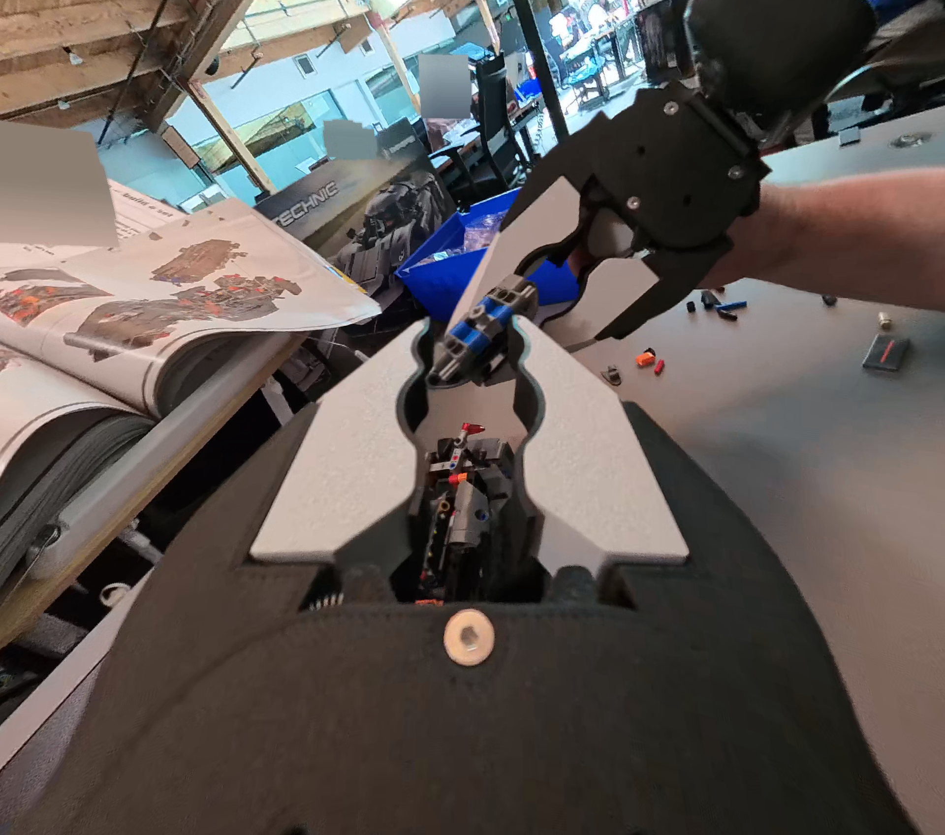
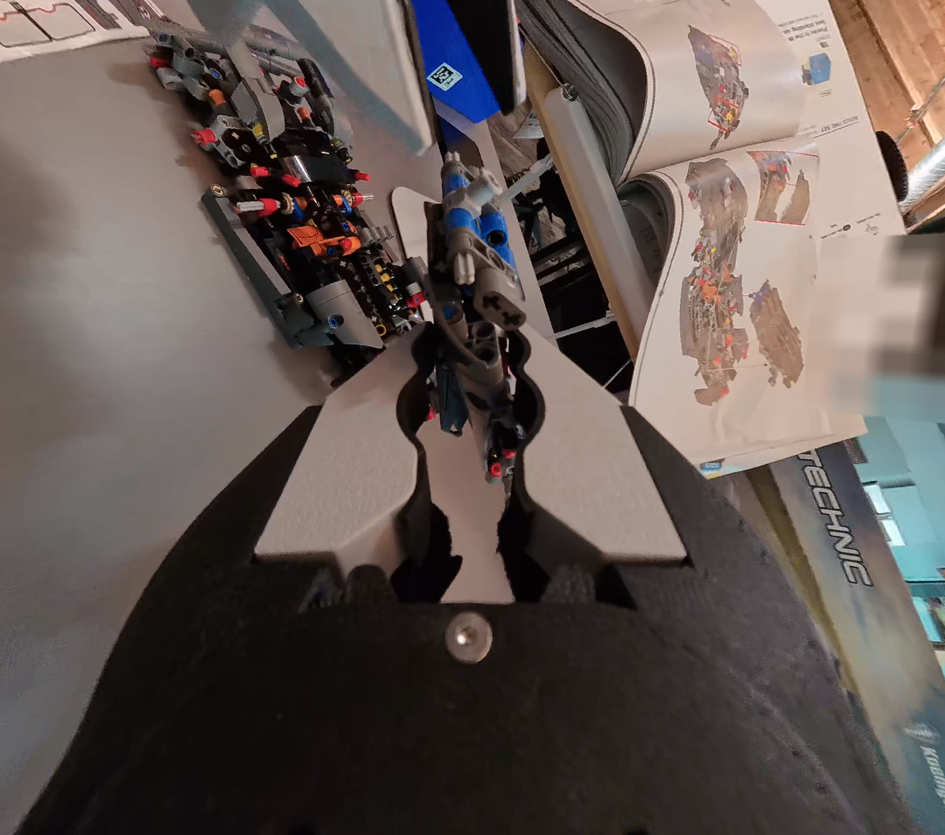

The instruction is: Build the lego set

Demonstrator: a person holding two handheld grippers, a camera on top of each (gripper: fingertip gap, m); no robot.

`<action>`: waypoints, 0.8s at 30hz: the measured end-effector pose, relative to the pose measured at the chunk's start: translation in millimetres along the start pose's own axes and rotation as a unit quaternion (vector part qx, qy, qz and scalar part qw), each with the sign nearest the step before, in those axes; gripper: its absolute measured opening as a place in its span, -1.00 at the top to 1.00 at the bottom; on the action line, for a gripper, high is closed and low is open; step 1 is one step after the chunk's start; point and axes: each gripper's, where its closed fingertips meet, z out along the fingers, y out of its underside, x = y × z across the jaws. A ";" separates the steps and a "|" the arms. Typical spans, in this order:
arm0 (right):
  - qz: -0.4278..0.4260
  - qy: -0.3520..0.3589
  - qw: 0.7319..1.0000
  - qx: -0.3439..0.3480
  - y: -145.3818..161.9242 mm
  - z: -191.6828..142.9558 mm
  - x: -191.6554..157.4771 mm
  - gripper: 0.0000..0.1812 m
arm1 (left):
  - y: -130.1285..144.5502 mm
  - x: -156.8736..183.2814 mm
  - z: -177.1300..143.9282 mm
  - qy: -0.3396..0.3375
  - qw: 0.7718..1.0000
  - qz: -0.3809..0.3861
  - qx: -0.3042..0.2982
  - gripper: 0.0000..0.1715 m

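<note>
A small grey and blue lego subassembly (image 1: 480,325) is held in the air between both grippers. My left gripper (image 1: 470,330) is shut on its near end. My right gripper (image 1: 532,299) comes in from the upper right and is shut on its other end. In the right wrist view the subassembly (image 2: 475,248) sticks out past my right gripper (image 2: 473,340), and the left gripper (image 2: 465,130) reaches down from the top. The large, partly built lego model (image 2: 296,207) lies on the grey table (image 2: 102,350) to the left. It also shows below my left fingers (image 1: 460,493).
An open instruction booklet (image 1: 153,299) lies at the left on a wooden ledge. A blue bin (image 1: 445,268) and the set's box (image 1: 358,207) stand behind. Loose small pieces (image 1: 716,307) and a dark flat part (image 1: 884,350) lie on the table at the right. A forearm (image 1: 844,238) crosses there. One gripper's finger ends stand about 7 cm off the other's.
</note>
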 end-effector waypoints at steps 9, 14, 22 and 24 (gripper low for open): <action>-0.010 0.005 1.000 0.002 -2.2 -0.8 0.3 0.71 | 12.9 -0.9 7.8 -0.023 0.998 0.038 -0.032 0.51; -0.020 -0.013 1.000 0.009 -6.8 -2.1 -6.5 0.71 | 13.3 4.7 9.3 -0.015 0.998 0.056 -0.040 0.61; -0.021 -0.030 0.999 0.002 -2.5 -0.2 -12.5 0.71 | 19.9 15.8 10.7 0.016 0.996 0.069 -0.058 0.82; -0.020 -0.032 0.999 0.005 -2.8 -0.1 -13.1 0.71 | 19.6 16.1 10.2 0.020 0.996 0.060 -0.058 0.83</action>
